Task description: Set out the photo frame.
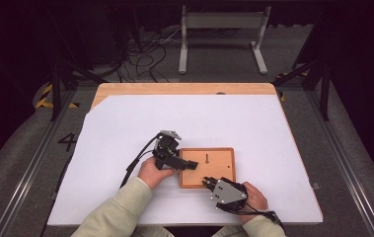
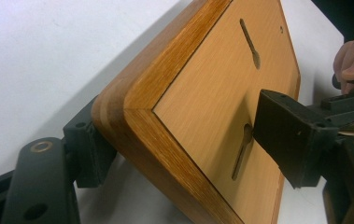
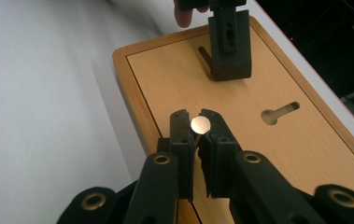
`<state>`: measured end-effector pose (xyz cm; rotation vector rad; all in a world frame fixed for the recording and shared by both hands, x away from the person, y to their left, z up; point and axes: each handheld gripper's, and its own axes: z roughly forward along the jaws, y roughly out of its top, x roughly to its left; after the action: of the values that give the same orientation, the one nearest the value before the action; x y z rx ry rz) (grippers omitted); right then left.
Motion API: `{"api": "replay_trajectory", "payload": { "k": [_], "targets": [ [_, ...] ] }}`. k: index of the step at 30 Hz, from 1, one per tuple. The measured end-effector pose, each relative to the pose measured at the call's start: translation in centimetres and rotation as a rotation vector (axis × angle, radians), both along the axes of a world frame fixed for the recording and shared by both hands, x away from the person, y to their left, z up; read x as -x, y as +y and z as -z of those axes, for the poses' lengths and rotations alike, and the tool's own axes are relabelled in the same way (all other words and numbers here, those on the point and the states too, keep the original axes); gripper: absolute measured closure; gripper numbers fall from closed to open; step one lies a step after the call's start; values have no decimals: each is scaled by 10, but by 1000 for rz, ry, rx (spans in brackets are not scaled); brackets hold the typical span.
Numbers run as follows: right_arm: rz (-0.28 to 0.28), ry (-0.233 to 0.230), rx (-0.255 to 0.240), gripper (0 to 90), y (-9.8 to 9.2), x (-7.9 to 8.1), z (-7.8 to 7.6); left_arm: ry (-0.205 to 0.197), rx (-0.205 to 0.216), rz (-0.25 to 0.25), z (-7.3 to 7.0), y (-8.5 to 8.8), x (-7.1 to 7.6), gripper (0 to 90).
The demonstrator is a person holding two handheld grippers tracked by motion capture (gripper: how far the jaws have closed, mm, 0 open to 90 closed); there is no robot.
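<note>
Wooden and flat, the board [image 1: 214, 160] lies on the white sheet [image 1: 125, 123] that covers the table, its framed back facing up with two keyhole slots [image 3: 281, 112] cut into it. The left gripper [image 1: 187, 164] comes at the board's left edge; in the left gripper view its jaws stand spread wide around the thick edge, one pad [image 2: 88, 149] under the frame and just beside it, the other pad [image 2: 289, 135] on the top face next to the nearer slot. Whether the pads press on the wood I cannot tell. The right gripper [image 1: 208, 182] hovers over the board's near edge, toward its right corner, jaws nearly together and pinching a small nail-like pin with a round shiny head [image 3: 201, 124].
</note>
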<state>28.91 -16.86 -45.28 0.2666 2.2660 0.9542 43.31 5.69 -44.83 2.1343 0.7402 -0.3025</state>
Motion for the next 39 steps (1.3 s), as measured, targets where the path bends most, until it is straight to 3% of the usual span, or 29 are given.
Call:
{"api": "replay_trajectory", "payload": {
  "k": [4, 9, 14, 19, 26, 29, 33, 39],
  "targets": [
    [2, 1, -2, 841, 0, 0, 0, 5, 4, 1, 1, -1, -1, 253],
    [-3, -2, 3, 840, 0, 0, 0, 42, 28, -4, 0, 1, -3, 288],
    [-7, 6, 5, 834, 0, 0, -1, 33, 37, 5, -1, 3, -3, 313],
    [-81, 34, 38, 577, 3, 1, -2, 18, 38, 16, -4, 5, -1, 344],
    [-140, 71, -101, 449, -4, 7, -28, -43, 23, 25, -12, 5, 7, 362],
    [-123, 81, -186, 438, -14, 7, -46, -92, 7, 29, -18, 4, 14, 365],
    [-79, 69, -257, 426, -30, 3, -62, -155, 3, 44, -26, 6, 24, 402],
    [12, 20, -358, 423, -63, -3, -85, -228, 34, 72, -33, 10, 38, 472]
  ]
}}
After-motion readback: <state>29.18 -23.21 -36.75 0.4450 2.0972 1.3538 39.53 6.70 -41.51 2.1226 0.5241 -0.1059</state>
